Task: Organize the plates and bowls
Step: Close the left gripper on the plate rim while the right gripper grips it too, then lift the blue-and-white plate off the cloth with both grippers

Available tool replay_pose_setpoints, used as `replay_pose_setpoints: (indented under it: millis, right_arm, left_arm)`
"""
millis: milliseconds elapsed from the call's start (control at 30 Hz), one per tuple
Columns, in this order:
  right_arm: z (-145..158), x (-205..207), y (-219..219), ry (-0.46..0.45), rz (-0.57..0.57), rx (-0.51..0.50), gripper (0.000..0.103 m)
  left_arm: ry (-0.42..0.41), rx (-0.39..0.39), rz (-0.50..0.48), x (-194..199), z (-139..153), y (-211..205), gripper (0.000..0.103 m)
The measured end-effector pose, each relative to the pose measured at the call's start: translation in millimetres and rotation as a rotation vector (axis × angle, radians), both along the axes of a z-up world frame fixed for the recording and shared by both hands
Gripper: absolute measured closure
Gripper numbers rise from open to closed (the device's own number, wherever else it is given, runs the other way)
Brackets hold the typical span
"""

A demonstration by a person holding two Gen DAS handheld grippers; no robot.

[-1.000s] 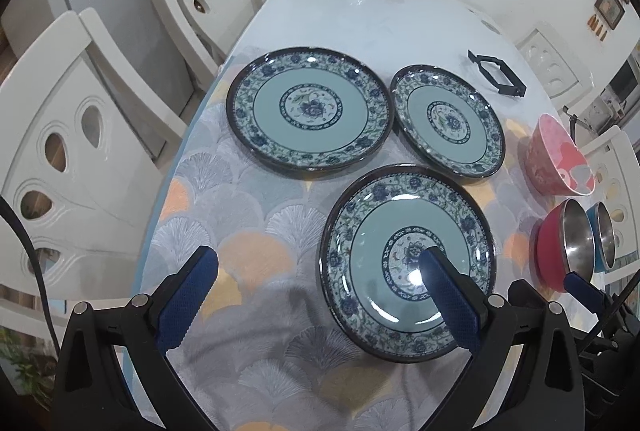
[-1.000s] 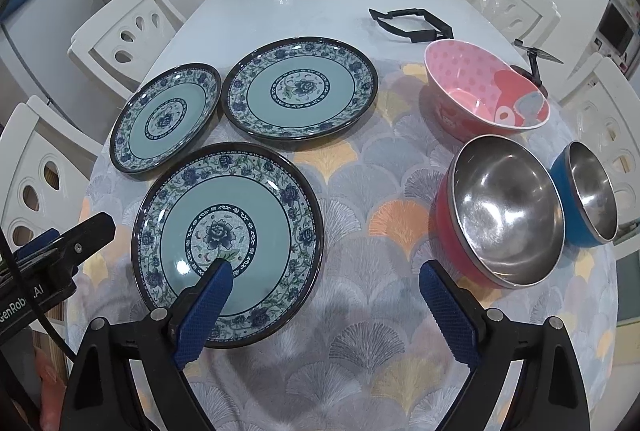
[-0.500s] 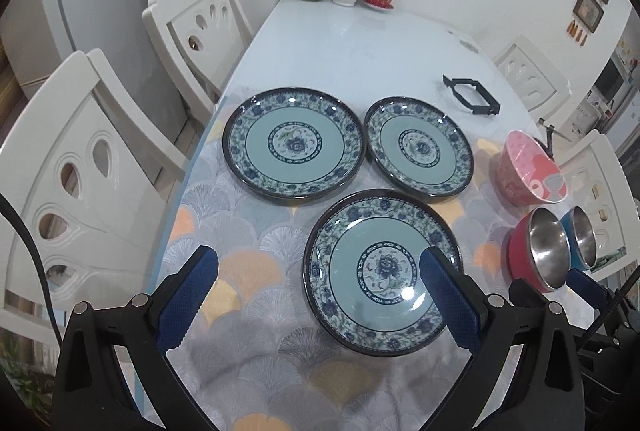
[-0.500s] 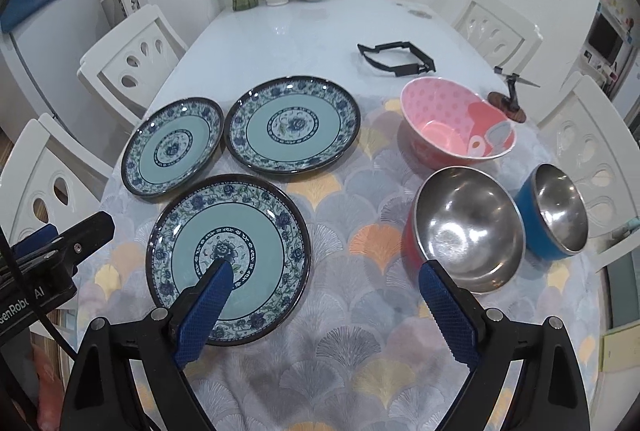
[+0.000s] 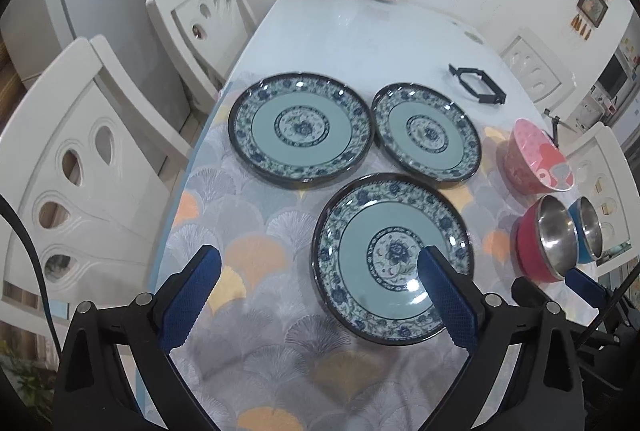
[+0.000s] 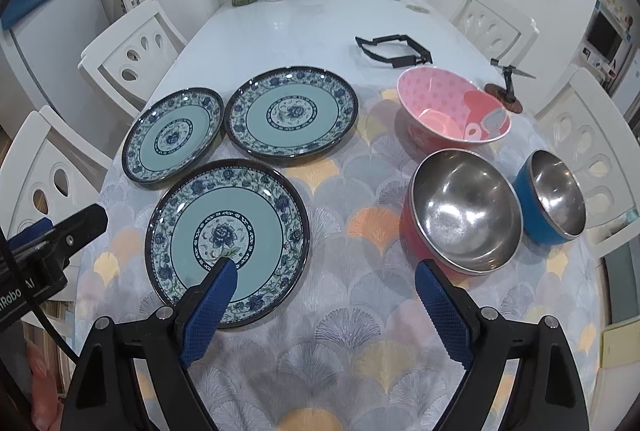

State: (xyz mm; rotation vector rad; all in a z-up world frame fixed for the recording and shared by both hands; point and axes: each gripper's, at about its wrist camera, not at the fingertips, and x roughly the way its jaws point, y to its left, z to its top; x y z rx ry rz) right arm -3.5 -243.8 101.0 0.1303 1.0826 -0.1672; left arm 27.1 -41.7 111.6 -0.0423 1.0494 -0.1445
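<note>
Since a second ago both of your cameras had risen and pulled back from the table: the plates and bowls looked smaller, and more of the far end with its vases showed. Nothing on the cloth had shifted.

The three blue-patterned plates sat on the patterned cloth at the near end — the near plate close to the near edge, the left plate by the left edge, the middle plate just beside it, rims almost touching. Toward the right edge stood the pink bowl, the red bowl and the blue bowl, red and blue just beside each other. All three bowls were empty, and the plates bare.

Your left gripper hung wide apart above the cloth with nothing between its pads; its right pad covered part of the near plate's centre. Your right gripper was also wide, its jaws just closing a little, nothing between them — its left pad overlapped the near plate's lower rim in that view.

In the left view the blue bowl was half hidden behind the red one. The black frame lay on the bare tabletop past the cloth; what it is I cannot tell.
</note>
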Motion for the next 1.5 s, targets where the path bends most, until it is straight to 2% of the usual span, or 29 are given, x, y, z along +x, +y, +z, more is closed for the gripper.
replay_pose_setpoints:
  millis: [333,467,600,700,767,833,867,933,1000,1067,1300,1367,1467,1500]
  right_arm:
    - [-36,28,-8,0.078,0.014,0.051,0.022]
    - [-52,41,-10,0.110,0.026,0.083,0.027]
    - [-62,50,-9,0.132,0.038,0.098,0.033]
    - [-70,55,-9,0.147,0.041,0.101,0.036]
    - [-75,58,-11,0.159,0.039,0.108,0.039]
    - [-79,60,-13,0.166,0.038,0.113,0.044]
    - [-81,61,-13,0.168,0.039,0.116,0.046]
    - [-83,63,-13,0.168,0.045,0.121,0.050]
    - [-84,63,-12,0.166,0.049,0.125,0.052]
    - [-86,64,-12,0.163,0.054,0.133,0.058]
    - [-94,65,-13,0.168,0.061,0.171,0.063]
    - [-94,65,-11,0.165,0.087,0.188,0.063]
    - [-93,67,-1,0.160,0.160,0.205,0.063]
    - [-92,67,3,0.158,0.172,0.193,0.063]
  left_arm:
    - [0.101,-0.017,-0.001,20,-42,4,0.012]
    - [0.131,-0.024,-0.018,27,-54,1,0.023]
    - [0.152,-0.027,-0.033,34,-64,-1,0.024]
    - [0.176,-0.029,-0.043,38,-73,-2,0.035]
    - [0.194,-0.029,-0.042,40,-79,-1,0.036]
    - [0.210,-0.038,-0.045,41,-85,-1,0.046]
    - [0.212,-0.038,-0.047,42,-86,0,0.051]
    - [0.207,-0.037,-0.050,42,-87,0,0.053]
    - [0.205,-0.046,-0.054,43,-86,1,0.064]
    - [0.205,-0.062,-0.057,45,-86,2,0.067]
    - [0.205,-0.097,-0.072,47,-88,3,0.068]
    - [0.206,-0.114,-0.092,48,-89,2,0.068]
    - [0.222,-0.181,-0.128,49,-90,-2,0.067]
    - [0.221,-0.179,-0.121,48,-89,-3,0.067]
